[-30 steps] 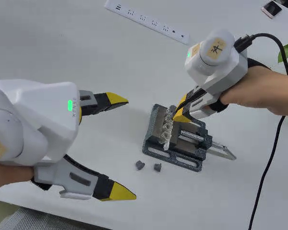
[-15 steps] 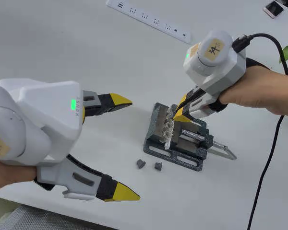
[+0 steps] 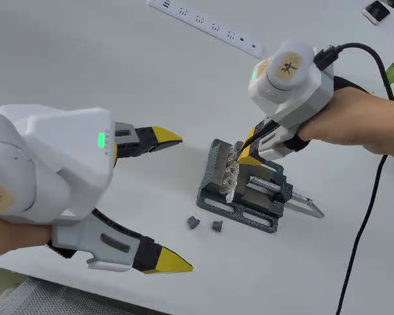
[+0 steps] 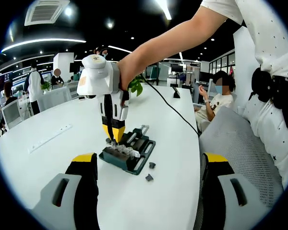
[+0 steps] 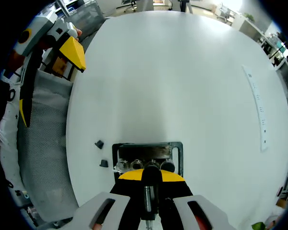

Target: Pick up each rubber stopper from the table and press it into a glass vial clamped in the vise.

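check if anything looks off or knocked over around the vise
Nothing stands out. The vise sits flat on the table with the vials in a row in it. Two rubber stoppers lie loose beside it. The right tongs are closed at one end of the row; the left tongs hang open, clear.

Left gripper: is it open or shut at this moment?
Open. The left gripper has its two yellow-tipped fingers wide apart, with nothing held between them.
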The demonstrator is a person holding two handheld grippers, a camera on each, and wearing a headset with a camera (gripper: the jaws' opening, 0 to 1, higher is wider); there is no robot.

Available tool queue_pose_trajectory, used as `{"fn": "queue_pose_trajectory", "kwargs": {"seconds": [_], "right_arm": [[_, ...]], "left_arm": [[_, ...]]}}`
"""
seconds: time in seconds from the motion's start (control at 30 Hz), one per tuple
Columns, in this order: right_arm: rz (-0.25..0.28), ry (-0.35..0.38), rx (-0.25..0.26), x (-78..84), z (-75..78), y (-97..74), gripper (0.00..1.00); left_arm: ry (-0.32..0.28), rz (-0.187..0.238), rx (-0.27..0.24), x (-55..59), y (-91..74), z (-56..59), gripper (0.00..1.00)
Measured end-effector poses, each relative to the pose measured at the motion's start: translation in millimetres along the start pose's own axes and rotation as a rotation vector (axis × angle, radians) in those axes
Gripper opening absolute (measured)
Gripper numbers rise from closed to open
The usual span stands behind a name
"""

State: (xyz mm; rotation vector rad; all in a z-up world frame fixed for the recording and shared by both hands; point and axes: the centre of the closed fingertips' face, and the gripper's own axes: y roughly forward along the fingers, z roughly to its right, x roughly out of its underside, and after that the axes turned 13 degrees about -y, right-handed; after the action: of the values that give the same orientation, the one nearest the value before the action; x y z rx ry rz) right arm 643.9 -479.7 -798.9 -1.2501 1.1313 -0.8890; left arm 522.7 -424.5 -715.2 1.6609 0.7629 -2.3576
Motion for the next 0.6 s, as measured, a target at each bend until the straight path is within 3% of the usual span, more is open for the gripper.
{"fn": "queue_pose_trajectory", "kwargs": {"seconds": [0.6], "right_arm": [[-0.067,-0.018,0.022,1.0,2.2,2.7,0.05]], "left_arm": [[-0.010,0.006,0.001,1.3,0.6,-0.1,0.86]]}}
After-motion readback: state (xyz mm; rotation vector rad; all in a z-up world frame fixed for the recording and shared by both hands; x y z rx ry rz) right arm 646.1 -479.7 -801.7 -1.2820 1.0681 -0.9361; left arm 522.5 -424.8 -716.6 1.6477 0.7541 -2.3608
